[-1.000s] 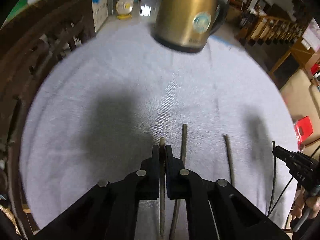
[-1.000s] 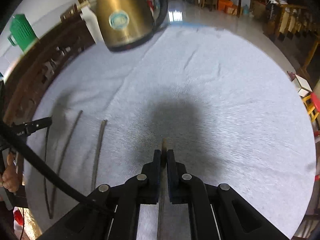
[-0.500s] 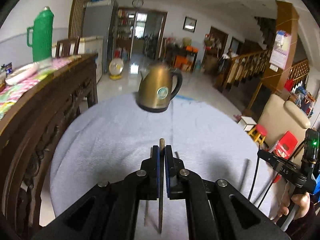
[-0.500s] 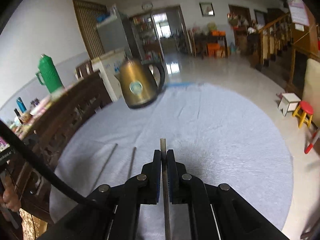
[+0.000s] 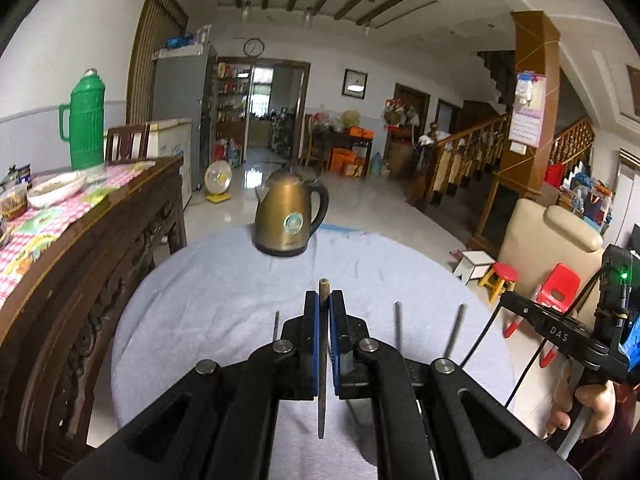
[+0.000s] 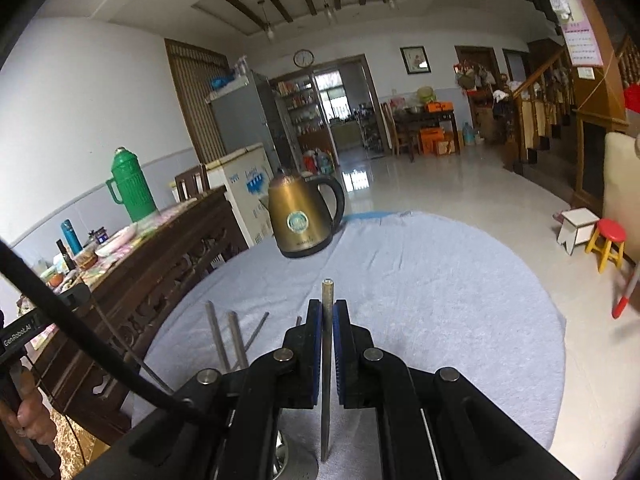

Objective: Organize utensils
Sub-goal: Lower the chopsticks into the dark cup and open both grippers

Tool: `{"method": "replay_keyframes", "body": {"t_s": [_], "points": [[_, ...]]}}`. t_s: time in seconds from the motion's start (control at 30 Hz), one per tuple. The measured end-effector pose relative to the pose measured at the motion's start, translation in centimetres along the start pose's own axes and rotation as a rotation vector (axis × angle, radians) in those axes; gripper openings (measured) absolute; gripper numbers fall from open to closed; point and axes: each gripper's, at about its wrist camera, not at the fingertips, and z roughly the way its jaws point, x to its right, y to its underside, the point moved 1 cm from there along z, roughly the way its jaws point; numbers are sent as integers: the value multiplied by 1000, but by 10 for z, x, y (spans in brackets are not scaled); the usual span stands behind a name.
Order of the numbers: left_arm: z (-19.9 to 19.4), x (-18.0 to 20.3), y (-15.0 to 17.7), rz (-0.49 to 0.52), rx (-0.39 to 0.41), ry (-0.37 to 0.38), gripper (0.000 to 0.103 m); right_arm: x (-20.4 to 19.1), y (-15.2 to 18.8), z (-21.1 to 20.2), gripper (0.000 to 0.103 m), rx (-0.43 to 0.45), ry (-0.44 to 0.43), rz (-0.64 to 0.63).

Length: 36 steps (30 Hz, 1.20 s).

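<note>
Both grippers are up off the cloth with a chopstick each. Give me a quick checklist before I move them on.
1. Left gripper shut on its chopstick: ok, clamped between the pads with its tip sticking out ahead.
2. Right gripper shut on its chopstick: ok, same kind of hold.
3. Held chopsticks clear of the tablecloth: ok, both look lifted.
4. Loose chopsticks left on the cloth: not ok, several still lie there.
5. Kettle out of the way: ok, upright at the far edge.
6. Holder or tray to drop them in: cannot tell, none is in view.
</note>
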Motion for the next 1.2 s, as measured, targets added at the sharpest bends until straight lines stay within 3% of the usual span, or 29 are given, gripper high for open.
{"method": "replay_keyframes", "body": {"t_s": [0.4, 0.7, 0.93, 1.2], "points": [[-57, 24, -25, 13, 147, 68, 5, -49, -24, -66, 6, 199, -26, -120], [-60, 38, -29, 6, 155, 131, 5, -79, -37, -102, 6, 289, -69, -193], [-42, 42, -18, -12, 99, 153, 5, -88, -32, -99, 6, 257, -90, -218], [-12, 43, 6, -26, -1, 142, 5, -78, -8, -63, 6, 115, -73, -186]]}}
